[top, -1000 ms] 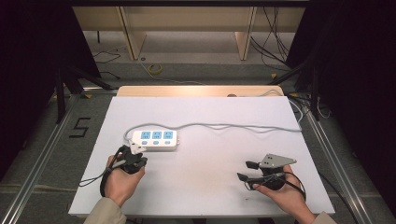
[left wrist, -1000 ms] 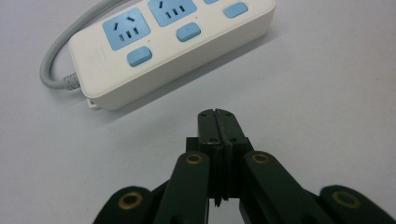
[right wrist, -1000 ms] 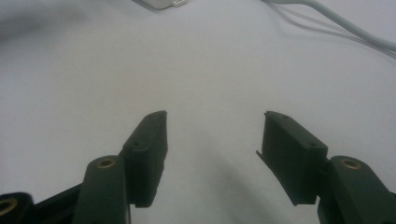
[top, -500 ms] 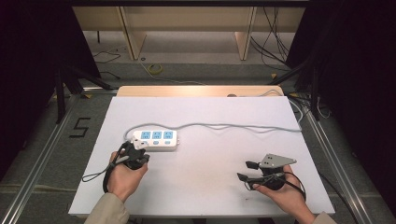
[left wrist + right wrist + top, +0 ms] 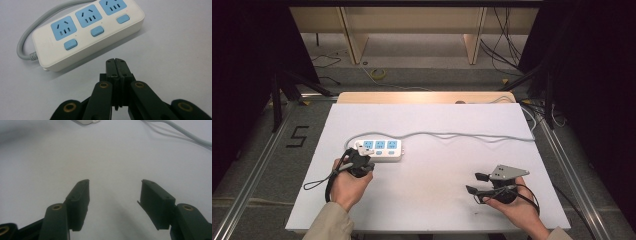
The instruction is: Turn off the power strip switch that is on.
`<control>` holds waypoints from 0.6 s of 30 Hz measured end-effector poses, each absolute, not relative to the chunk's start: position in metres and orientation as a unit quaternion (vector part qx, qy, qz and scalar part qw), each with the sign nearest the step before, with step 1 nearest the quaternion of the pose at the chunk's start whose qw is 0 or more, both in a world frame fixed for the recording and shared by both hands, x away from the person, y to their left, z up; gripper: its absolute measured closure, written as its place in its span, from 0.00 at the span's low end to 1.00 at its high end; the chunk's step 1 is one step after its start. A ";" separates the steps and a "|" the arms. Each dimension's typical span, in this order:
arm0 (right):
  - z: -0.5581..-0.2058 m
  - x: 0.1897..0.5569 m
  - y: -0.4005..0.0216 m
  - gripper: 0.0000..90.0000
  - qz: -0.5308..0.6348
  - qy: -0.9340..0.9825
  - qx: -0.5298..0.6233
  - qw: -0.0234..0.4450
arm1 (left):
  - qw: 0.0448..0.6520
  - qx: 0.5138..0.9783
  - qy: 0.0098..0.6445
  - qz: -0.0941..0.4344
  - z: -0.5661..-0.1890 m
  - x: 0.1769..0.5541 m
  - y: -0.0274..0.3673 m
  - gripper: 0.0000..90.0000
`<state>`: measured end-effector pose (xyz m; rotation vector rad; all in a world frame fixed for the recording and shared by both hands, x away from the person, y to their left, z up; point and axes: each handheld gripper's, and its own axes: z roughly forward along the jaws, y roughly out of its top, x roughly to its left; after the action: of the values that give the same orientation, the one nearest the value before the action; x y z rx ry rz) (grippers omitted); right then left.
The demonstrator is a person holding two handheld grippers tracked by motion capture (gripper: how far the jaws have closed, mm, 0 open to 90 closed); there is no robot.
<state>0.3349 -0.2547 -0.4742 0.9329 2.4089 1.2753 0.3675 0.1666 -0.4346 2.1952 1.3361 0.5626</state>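
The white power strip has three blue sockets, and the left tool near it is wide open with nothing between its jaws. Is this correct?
Not quite. The power strip does have three blue sockets, and nothing is held, but the left tool is shut, its jaws pressed together, as the left gripper view shows.

Just ahead of the left gripper (image 5: 116,61), whose jaws are pressed together, the white power strip (image 5: 87,32) blocks the way forward; bare table (image 5: 432,200) lies to its right. Ahead of the right gripper (image 5: 113,187), jaws spread wide, the surface is free until the grey cable (image 5: 185,133) crossing well beyond, up and to the right.
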 end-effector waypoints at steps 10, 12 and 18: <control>-0.474 0.335 -0.255 0.46 0.439 0.829 0.321 0.130 | 0.253 0.806 0.494 0.205 -0.434 0.372 0.165 1.00; -0.474 0.335 -0.255 0.46 0.439 0.829 0.321 0.130 | 0.252 0.807 0.493 0.204 -0.434 0.373 0.165 1.00; -0.475 0.335 -0.255 0.46 0.440 0.829 0.321 0.130 | 0.253 0.806 0.495 0.201 -0.434 0.375 0.163 1.00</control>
<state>0.3350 -0.2547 -0.4747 0.9332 2.4078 1.2784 0.3755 0.1632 -0.4337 2.1925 1.3465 0.5476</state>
